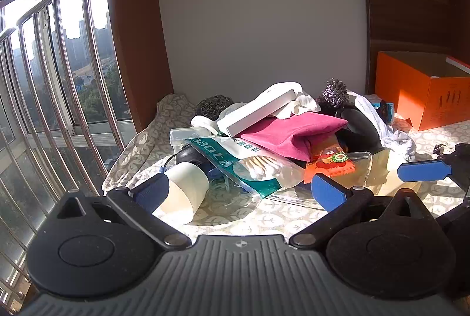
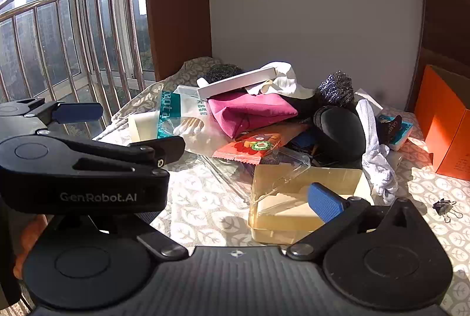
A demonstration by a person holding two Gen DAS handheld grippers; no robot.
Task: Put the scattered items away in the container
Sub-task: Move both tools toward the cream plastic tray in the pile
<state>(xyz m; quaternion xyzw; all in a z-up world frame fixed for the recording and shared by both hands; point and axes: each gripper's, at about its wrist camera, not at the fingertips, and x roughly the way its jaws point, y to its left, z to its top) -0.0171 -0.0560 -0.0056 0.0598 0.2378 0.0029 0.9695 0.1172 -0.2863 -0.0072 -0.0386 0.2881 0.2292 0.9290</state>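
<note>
Between your left claw's (image 1: 239,192) fingers, hard against the inner face of its left finger (image 1: 149,192), lies the white roll (image 1: 188,186) on its side. The jaws are spread wide and nothing is clamped. The roll sits off-centre in the gap, so a squeeze now would likely shove it sideways before the far finger arrives.

Just ahead of that claw:
- swab bag (image 1: 249,166), its corner hanging over the roll's far side
- magenta cloth (image 1: 290,133) on top of the bag, with a white flat box (image 1: 258,110) resting across it
- orange snack packet (image 1: 329,163), ahead and right, leaning down into a clear tray (image 1: 361,160)

The heap is stacked loosely, so dragging the roll forward could snag the bag.

Your right claw (image 2: 232,198) hangs over the amber box (image 2: 293,198). Its visible finger (image 2: 324,202) sits well off the centre line and the other is hidden behind the left tool, so I read it as open and empty. The box looks bare inside, with the clear tray's corner tipped over its rim. I take it for the container, though I cannot be sure, since much of the heap sits on the tray.

Further out: a steel scourer (image 2: 336,88) at the far side of the heap, a binder clip (image 2: 446,208) alone on the tablecloth (image 2: 205,204) well right of the right claw, and an orange carton (image 2: 446,122) beyond that.

Likely next: centre the left claw on the roll, grip, and carry it right.
</note>
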